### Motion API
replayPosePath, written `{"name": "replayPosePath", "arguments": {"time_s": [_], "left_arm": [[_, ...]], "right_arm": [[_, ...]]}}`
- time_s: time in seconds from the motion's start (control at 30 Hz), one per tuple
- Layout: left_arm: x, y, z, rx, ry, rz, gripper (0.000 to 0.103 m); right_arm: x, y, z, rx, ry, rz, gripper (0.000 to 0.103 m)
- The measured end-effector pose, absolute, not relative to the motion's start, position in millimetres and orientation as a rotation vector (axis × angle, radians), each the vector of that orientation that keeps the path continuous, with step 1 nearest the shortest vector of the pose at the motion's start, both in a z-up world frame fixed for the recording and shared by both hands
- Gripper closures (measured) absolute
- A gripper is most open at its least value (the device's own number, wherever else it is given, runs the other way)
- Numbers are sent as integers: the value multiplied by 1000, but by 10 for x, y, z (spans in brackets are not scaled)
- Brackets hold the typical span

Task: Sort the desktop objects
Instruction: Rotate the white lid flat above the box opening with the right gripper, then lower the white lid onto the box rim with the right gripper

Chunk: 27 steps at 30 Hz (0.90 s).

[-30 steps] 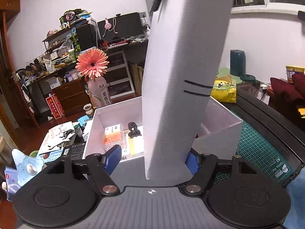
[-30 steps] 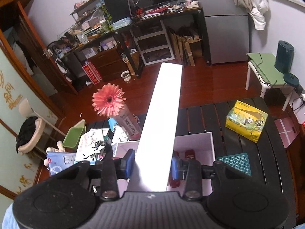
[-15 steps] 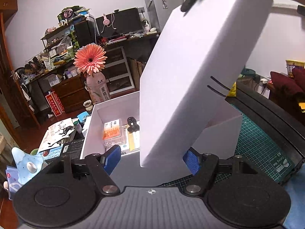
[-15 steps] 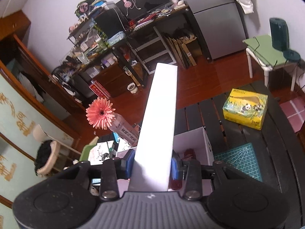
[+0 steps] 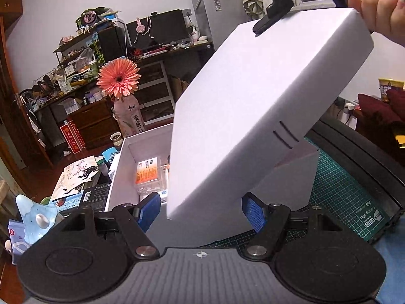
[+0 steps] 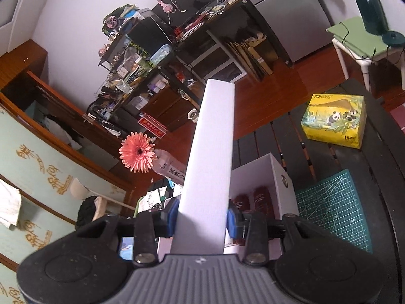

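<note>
A white box lid (image 5: pixel 253 106) hangs tilted over an open white storage box (image 5: pixel 119 172) on the dark table. My right gripper (image 6: pixel 201 217) is shut on the lid's edge (image 6: pixel 210 164); it shows at the top of the left wrist view (image 5: pixel 276 12). My left gripper (image 5: pixel 201 211) is open, its blue pads (image 5: pixel 149 210) either side of the lid's lower corner without touching it. Inside the box lie an orange-labelled packet (image 5: pixel 149 173) and two dark red items (image 6: pixel 253 200).
A bottle with a pink flower (image 5: pixel 119 81) stands behind the box. A green cutting mat (image 5: pixel 349 192) lies to the right. A yellow panda tissue box (image 6: pixel 334 121) sits at the far right. Papers and a blue item (image 5: pixel 33 215) lie to the left.
The lid has tipped from nearly upright to slanted over the box, its top edge swinging right. The left gripper stays open below it.
</note>
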State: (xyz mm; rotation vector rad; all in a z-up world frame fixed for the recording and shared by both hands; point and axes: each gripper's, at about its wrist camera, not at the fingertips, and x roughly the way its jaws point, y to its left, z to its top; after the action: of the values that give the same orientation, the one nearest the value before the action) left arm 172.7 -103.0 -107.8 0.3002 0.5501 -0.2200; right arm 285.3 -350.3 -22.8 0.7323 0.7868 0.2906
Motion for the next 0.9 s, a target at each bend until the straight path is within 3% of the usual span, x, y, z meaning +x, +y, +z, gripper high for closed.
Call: {"name": "replayPosePath", "arguments": {"time_s": [0.9], "left_arm": [[1765, -846, -1030, 238, 609, -124, 31]], "right_arm": [[3026, -3396, -619, 815, 828, 360, 62]]}}
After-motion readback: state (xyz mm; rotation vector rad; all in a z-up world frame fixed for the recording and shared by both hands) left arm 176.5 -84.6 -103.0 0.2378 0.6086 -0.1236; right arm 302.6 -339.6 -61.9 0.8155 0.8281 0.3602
